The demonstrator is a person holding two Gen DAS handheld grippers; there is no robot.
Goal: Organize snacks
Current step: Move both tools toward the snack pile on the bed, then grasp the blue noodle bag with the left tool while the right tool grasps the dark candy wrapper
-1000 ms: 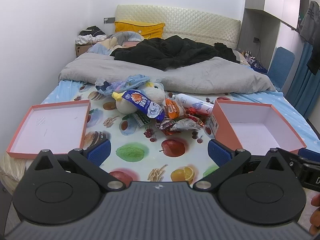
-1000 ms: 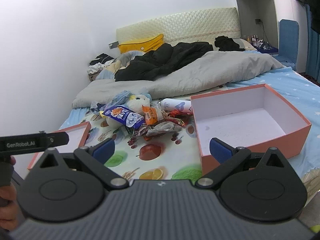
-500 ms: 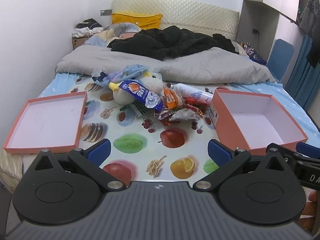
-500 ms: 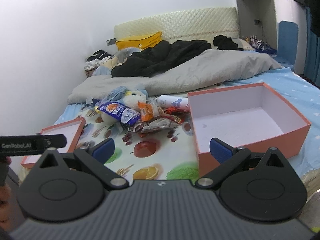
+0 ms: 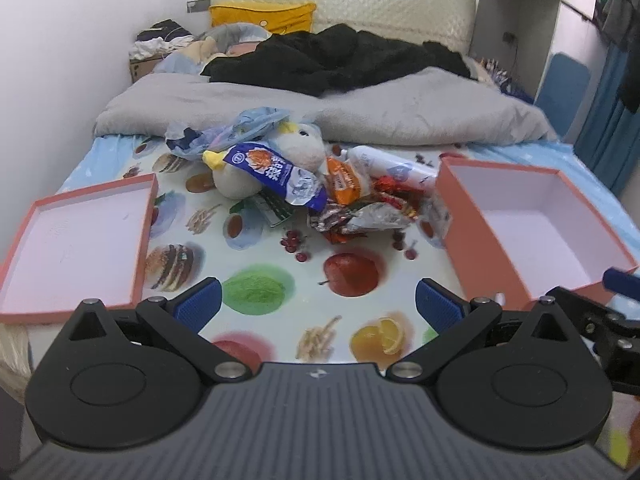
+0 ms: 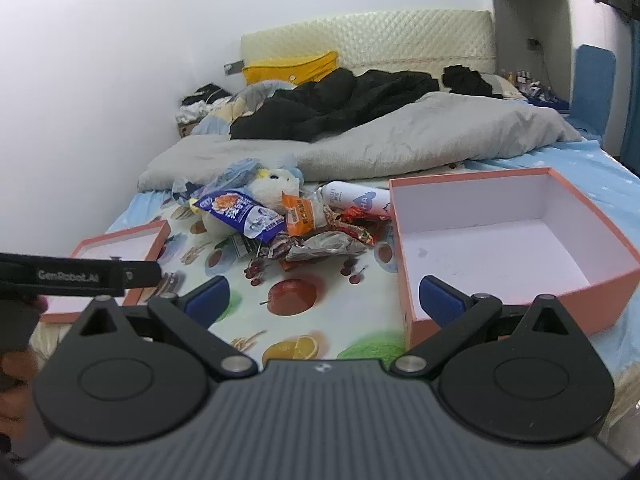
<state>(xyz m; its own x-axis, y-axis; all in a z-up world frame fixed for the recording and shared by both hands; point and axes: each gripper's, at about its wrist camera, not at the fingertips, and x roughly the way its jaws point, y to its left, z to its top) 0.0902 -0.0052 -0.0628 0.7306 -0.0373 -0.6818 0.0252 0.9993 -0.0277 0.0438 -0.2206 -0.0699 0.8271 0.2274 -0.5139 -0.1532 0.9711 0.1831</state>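
A heap of snacks lies mid-bed on a fruit-print sheet [image 5: 256, 288]: a blue packet [image 5: 276, 174] [image 6: 240, 214], an orange packet [image 5: 344, 180] [image 6: 300, 216], a silver wrapper [image 5: 368, 218] [image 6: 324, 246], red wrappers [image 5: 396, 196] and a white bottle [image 5: 388, 162] [image 6: 356, 198], beside a white plush toy [image 5: 280, 152]. An open salmon box [image 5: 516, 220] [image 6: 508, 240] stands right of the heap; its shallow lid [image 5: 76, 240] [image 6: 120, 246] lies left. My left gripper [image 5: 318, 304] and right gripper [image 6: 322, 298] are open, empty, short of the heap.
A grey duvet [image 5: 400, 112] with black clothes [image 5: 336, 60] covers the far half of the bed. A yellow pillow [image 5: 260, 14] leans on the headboard. A white wall runs along the left; a blue chair [image 5: 560, 84] and curtain stand at the right.
Both grippers have moved a little forward toward the heap and box. Jaws stay open. Nothing on the bed has moved.
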